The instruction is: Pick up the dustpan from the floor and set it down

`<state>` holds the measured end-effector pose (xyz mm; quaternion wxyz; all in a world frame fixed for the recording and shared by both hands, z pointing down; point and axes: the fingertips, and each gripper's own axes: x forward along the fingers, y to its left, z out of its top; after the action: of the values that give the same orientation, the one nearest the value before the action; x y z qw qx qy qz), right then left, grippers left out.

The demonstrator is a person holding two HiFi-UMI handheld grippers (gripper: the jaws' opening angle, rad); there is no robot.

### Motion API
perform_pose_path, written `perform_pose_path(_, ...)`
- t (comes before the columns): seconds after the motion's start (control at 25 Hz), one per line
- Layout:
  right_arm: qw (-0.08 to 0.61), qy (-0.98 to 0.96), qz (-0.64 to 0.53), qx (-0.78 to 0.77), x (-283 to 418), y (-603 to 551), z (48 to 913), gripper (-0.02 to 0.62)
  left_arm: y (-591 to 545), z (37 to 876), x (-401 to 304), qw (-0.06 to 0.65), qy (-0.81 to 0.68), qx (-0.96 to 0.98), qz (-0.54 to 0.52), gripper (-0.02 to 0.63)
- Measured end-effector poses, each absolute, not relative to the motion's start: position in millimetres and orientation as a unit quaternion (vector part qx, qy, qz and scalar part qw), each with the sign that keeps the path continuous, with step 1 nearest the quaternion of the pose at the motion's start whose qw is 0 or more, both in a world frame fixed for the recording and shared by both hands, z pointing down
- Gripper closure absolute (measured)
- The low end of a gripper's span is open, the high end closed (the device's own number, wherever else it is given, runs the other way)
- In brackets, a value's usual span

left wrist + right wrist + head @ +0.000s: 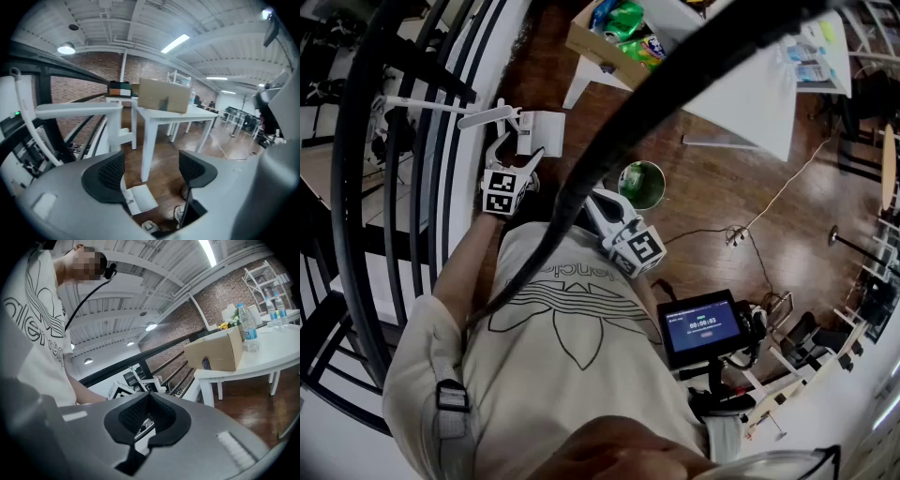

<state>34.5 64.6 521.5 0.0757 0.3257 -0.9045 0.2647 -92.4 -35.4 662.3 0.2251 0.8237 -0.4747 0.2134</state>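
**A:** What is crowding the spot?

**B:** A black railing (366,187) runs down the left. A white post with a crossbar (79,110) stands just beside it. Ahead is a white table (750,94), and its nearest leg (149,150) shows straight through the gap of the left tool (152,171). A thin cable (778,192) trails over the wooden floor (712,187) on the right. A thick dark band (675,66) crosses the head view close to the camera and hides a strip of that floor.

**A:** And the dustpan?

**B:** The white dustpan (548,129) lies on the floor by the foot of the post, just ahead of the left tool. In the left gripper view it sits low in the gap, near the person's shoes (180,213).

**A:** The tools?

**B:** The left tool is spread wide and tipped toward the floor, with nothing touching its pads. The right tool (602,204) has its pads pressed together and is empty. It is held off to the right, near a green bucket (642,185).

**A:** Anything in the containers?

**B:** A cardboard box (595,47) on the table's corner holds green and blue packets (628,21). The bucket stands on the floor between the table and the right tool (I can't make out its contents). Clear bottles (247,329) stand on the table beside the box.
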Motion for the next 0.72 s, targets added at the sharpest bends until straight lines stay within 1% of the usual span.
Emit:
perform_pose_path(0.08,0.085,-0.903,0.268,0.326,36,70,532,0.592,-63,674,-120,0.216,-0.504,0.807,0.221,0.203)
perform_pose_path(0.2,0.091,-0.895,0.281,0.336,40,72,541,0.594,-99,687,-138,0.195,-0.514,0.803,0.230,0.202)
perform_pose_path(0.4,0.100,-0.877,0.313,0.352,43,88,553,0.594,-131,711,-129,0.167,-0.488,0.820,0.248,0.202)
perform_pose_path(0.52,0.105,-0.868,0.328,0.358,45,97,559,0.594,-142,715,-121,0.136,-0.487,0.827,0.245,0.205)
perform_pose_path(0.56,0.105,-0.865,0.332,0.361,47,99,561,0.593,-146,715,-121,0.123,-0.494,0.824,0.251,0.243)
perform_pose_path(0.6,0.103,-0.863,0.336,0.363,48,101,562,0.593,-149,715,-123,0.115,-0.501,0.818,0.259,0.428)
perform_pose_path(0.64,0.102,-0.861,0.340,0.365,49,103,562,0.593,-151,715,-124,0.118,-0.505,0.813,0.267,0.534)
perform_pose_path(0.72,0.100,-0.859,0.347,0.364,51,109,563,0.594,-151,712,-120,0.151,-0.495,0.813,0.268,0.536)
